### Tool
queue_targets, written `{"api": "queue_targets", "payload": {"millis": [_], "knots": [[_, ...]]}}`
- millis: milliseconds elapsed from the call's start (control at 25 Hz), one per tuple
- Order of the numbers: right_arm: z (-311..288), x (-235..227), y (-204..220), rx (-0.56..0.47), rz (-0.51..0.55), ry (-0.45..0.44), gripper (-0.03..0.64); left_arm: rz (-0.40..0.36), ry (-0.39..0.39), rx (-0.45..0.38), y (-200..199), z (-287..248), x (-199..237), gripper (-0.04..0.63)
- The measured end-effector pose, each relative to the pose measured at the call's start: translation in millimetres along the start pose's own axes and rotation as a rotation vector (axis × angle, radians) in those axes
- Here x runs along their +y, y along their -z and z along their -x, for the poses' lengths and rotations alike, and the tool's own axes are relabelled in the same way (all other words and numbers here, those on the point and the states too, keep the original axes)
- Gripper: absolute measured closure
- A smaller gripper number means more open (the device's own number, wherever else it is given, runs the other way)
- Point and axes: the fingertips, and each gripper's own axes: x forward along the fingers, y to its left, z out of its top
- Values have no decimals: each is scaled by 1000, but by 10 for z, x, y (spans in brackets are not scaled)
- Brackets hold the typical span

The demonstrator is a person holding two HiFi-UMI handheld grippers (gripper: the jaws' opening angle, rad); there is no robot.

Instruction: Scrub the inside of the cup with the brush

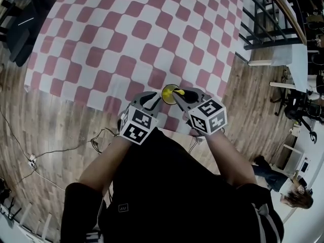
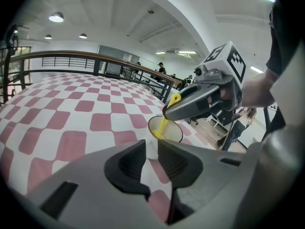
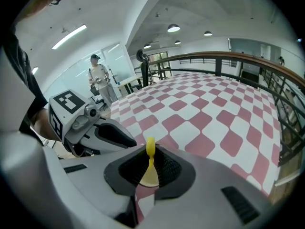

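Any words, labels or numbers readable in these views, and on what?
No readable words or numbers.
Left marker cube, right marker cube: black-and-white square patterns only, no text.
Small mark on the person's black shirt: too small to read.
Cup, brush: no print visible.

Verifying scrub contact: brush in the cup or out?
In: left gripper view shows the brush dipping below the rim of the cup.

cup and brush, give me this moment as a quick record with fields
surface: red-and-white checked tablecloth
cup: small yellow-tinted cup with dark rim, upright, near the cloth's near edge
brush: slim yellow plastic brush, lower end inside the cup
left tool: closed on a pale part at the cup's side
right tool: closed on the brush handle
stage: brush in cup
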Motion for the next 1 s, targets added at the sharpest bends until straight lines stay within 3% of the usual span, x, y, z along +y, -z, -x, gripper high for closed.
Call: {"api": "queue_targets", "payload": {"millis": [280, 440, 680, 920, 1000], "knots": [[-60, 9, -81, -4, 120, 53, 574, -25, -17, 1, -16, -30, 28, 514], [10, -7, -61, -6, 144, 90, 575, -125, -40, 13, -17, -64, 112, 512], [120, -116, -5, -17, 128, 141, 574, -311, 3, 23, -26, -154, 141, 491], [94, -120, -12, -36, 149, 159, 574, -395, 66, 33, -16, -182, 162, 487], [93, -115, 6, -32, 148, 158, 575, -427, 107, 38, 6, -201, 157, 447]]}}
